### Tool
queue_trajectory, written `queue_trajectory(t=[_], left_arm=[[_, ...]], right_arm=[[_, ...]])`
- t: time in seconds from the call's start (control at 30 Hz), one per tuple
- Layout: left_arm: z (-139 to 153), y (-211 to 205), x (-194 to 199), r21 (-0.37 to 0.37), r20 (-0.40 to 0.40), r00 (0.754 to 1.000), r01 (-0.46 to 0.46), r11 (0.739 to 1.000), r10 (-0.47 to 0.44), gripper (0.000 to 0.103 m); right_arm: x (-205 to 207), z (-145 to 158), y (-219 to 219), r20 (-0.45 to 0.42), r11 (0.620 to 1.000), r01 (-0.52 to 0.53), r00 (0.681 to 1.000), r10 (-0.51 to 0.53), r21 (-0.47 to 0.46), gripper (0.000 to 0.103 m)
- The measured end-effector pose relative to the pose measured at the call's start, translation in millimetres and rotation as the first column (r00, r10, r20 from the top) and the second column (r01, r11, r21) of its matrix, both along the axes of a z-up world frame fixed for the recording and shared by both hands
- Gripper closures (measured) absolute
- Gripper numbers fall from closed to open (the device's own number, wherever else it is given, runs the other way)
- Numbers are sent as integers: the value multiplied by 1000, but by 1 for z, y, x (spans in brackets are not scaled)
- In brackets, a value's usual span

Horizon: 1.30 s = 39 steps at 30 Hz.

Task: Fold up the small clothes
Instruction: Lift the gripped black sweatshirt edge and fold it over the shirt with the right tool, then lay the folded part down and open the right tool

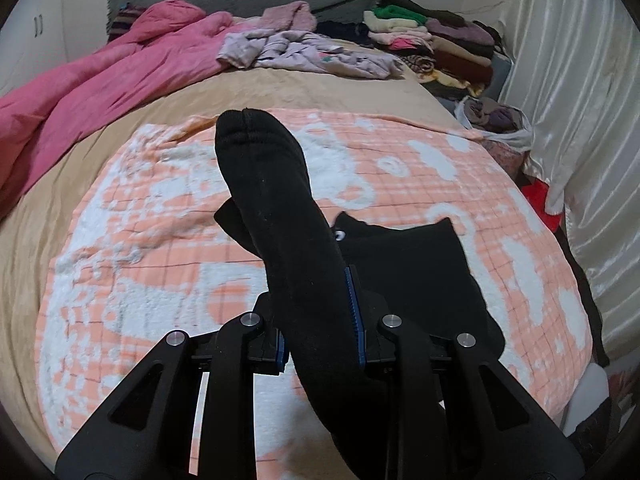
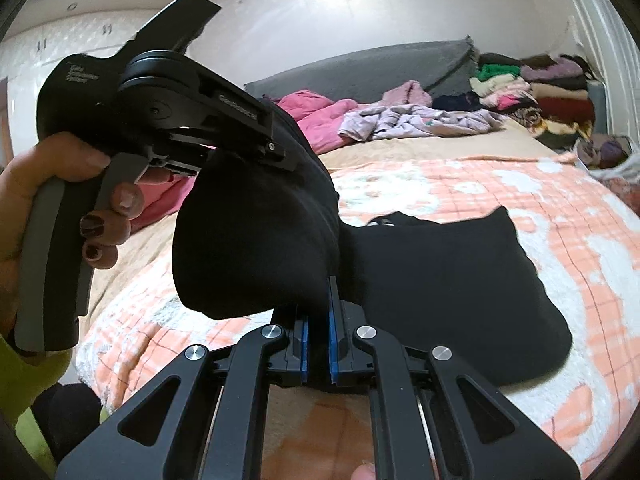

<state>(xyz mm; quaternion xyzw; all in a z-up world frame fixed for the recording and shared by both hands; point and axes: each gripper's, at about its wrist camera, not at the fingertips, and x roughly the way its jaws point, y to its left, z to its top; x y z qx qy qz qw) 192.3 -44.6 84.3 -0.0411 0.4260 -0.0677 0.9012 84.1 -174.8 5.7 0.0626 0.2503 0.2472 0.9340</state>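
Black sock's [image 1: 276, 216] lower end under the left hand-held gripper [image 1: 320, 320], cut off at the frame's bottom edge.

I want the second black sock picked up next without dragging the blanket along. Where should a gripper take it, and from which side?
My pick would be the sock lying flat on the peach checked blanket, gripped at its raised open cuff corner, which lifts slightly off the fleece. Come from above, jaws across that edge, pinching thin fabric only. The rest lies flat against the pile, so grabbing there would likely catch blanket.
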Motion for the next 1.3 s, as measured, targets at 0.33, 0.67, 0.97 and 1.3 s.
queue_trajectory(t=[0.33,0.67,0.97,1.3], left_arm=[[-13,-53,7,43,-11,999,48,998,-48,88],[-44,-108,32,138,-69,991,125,983,-116,76],[-40,-87,17,-74,0,994,110,991,-110,30],[-26,-47,-9,-194,103,991,103,976,-84,30]], right_arm=[[6,-14,-39,-52,997,62,997,-60,40,97],[23,-42,-72,-193,984,136,975,-111,117,97],[29,-62,-100,-314,965,179,943,-111,194,83],[21,-64,-109,-330,971,208,930,-160,117,76]])
